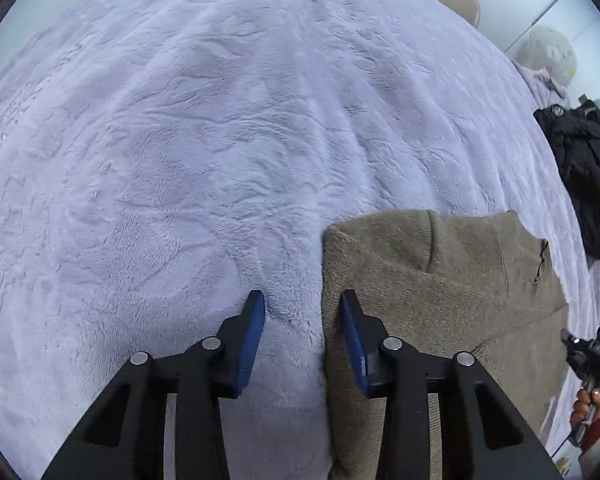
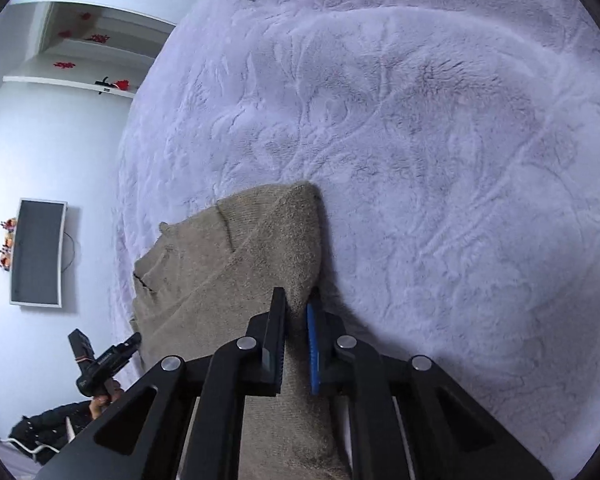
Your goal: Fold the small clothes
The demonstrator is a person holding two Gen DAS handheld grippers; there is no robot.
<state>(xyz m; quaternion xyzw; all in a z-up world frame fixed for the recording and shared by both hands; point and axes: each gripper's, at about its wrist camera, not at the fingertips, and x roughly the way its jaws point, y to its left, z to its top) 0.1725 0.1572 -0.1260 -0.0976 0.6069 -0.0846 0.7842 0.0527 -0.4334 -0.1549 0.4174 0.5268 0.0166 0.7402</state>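
A pale lilac fleece blanket [image 1: 204,152] covers the bed and fills most of both views, its pile brushed into swirls and creases. On it lies a tan knit garment [image 1: 432,280], folded over, with a straight left edge and a rounded top corner; in the right wrist view the same garment [image 2: 236,256] runs up from the bottom of the frame to a blunt corner.

At the far right edge of the blanket in the left wrist view sits a crumpled black jacket [image 1: 584,168], well apart from the tan garment. On the wall in the right wrist view hangs a flat dark screen [image 2: 38,252].

The left gripper [image 1: 302,300] points down at the garment's left edge. Its 2 blue-padded jaws stand apart, 1 over bare blanket and 1 over the knit, with the edge between them and neither pad pressing on it.

The right gripper [image 2: 296,300] has its jaws drawn nearly together, pinching a raised ridge of the tan garment near its right edge.

A hand [image 1: 590,404] shows at the right margin of the left wrist view.
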